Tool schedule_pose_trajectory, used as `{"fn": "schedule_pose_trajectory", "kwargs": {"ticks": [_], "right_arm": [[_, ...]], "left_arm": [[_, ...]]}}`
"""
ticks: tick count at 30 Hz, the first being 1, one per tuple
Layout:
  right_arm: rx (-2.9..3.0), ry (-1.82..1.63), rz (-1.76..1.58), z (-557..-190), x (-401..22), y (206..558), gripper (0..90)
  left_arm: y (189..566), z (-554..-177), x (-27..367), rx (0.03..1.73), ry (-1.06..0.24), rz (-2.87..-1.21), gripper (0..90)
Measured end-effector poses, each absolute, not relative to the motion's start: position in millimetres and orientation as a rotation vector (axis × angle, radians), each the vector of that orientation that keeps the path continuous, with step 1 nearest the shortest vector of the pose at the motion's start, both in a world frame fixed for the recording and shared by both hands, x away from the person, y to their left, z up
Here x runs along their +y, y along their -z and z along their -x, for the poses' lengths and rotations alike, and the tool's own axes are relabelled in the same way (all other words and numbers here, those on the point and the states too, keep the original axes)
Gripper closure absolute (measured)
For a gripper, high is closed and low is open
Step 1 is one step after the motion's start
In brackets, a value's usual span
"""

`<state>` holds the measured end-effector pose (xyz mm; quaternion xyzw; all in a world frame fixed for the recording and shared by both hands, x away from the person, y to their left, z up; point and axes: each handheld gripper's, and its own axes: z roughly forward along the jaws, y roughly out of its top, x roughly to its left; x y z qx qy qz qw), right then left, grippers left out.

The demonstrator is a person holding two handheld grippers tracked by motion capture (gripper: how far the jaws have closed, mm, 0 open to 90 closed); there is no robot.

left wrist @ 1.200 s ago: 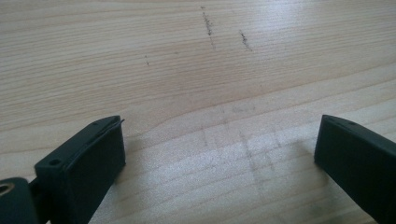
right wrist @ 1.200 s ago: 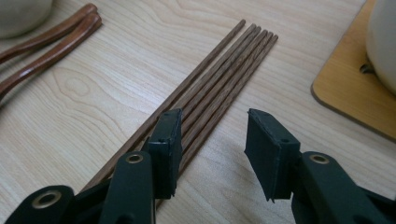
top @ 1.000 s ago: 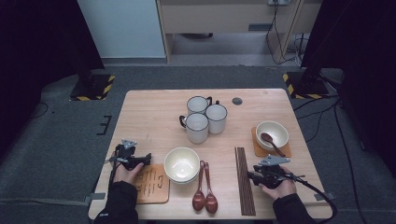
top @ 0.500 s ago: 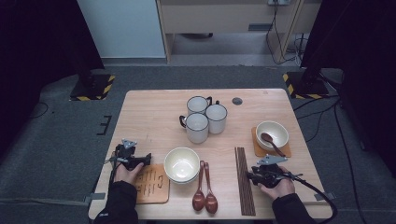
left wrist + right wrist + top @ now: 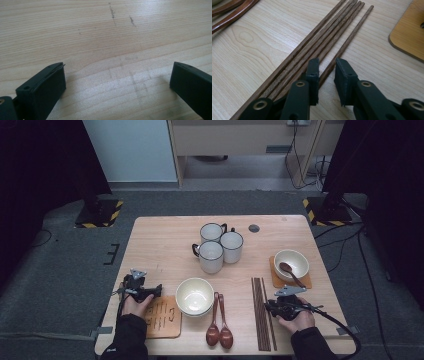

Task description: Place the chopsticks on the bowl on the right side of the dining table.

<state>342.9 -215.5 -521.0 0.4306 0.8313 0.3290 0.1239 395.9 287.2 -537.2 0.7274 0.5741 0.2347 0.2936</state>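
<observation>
At a wooden table (image 5: 160, 240), 3 mugs (image 5: 220, 245) stand near the far edge and a bowl (image 5: 194, 296) near the front edge. The chopsticks (image 5: 262, 312) lie in a row toward the front right corner. The right gripper (image 5: 325, 66), its jaws just closing, straddles the outermost chopstick (image 5: 352, 35), not yet pinching it. The left gripper (image 5: 117, 75) rests released, wide apart, over bare wood by the left edge.

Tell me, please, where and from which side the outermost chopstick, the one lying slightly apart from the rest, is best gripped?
Grip the outermost chopstick on its near part, from above, where the right gripper straddles it with jaws that have just been closing. It lies flat, and a narrow gap parts it from the other chopsticks, probably leaving room for one jaw.
</observation>
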Motion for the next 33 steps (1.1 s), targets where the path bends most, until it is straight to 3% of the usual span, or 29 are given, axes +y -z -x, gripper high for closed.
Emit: {"fn": "schedule_pose_trajectory", "kwargs": {"ticks": [8, 33], "right_arm": [[2.421, -0.92, -1.272, -343.9, -218.3, 518.4, 81.4], [2.339, -0.8, -1.328, -350.6, -225.5, 515.5, 85.2]], "left_arm": [[537.2, -395.9, 287.2, 1.529, -0.625, -1.937, 0.0], [537.3, -395.9, 287.2, 1.529, -0.624, -1.937, 0.0]]}}
